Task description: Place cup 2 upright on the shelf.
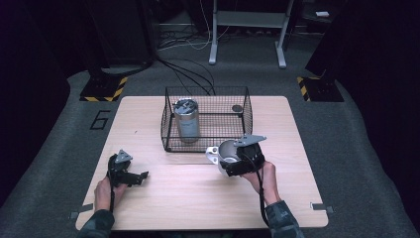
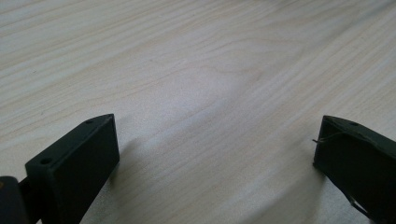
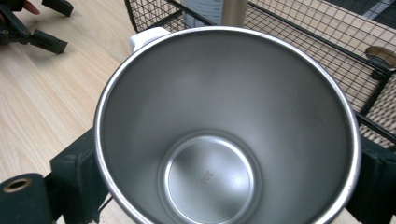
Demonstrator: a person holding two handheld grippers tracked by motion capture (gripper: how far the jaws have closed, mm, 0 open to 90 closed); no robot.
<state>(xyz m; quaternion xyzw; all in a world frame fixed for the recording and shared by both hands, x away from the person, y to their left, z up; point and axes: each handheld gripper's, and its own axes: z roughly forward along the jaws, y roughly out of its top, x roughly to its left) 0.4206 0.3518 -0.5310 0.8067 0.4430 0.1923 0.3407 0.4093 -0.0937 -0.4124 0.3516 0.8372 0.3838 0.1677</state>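
Looking down on a pale wooden worktop [image 1: 198, 193] with a black wire basket [image 1: 206, 119] near its far edge; standing upright inside the basket, toward its left side, a tall steel canister [image 1: 186, 120] with a lid; lying on the basket floor at the far right corner, a small dark round object [image 1: 237, 108], too small to identify.

Held just in front of the basket's near wall, right of centre: a steel cup [image 1: 225, 151] with a white handle [image 1: 213, 154], tilted so that its mouth faces the right gripper's camera; right tongs [image 1: 233, 161] clenched on the cup, one black jaw pressed against each side of its wall; seen from the right gripper view, the cup [image 3: 224, 135] empty, shiny inside, with the basket mesh [image 3: 327, 51] close behind its rim.

Resting low over the front left of the worktop, well apart from cup and basket: left tongs [image 1: 141, 177], released, jaws spread wide with bare wood grain [image 2: 210, 93] between them, grasping nothing; a hand [image 1: 104, 193] behind them, a sleeve at the bottom edge.
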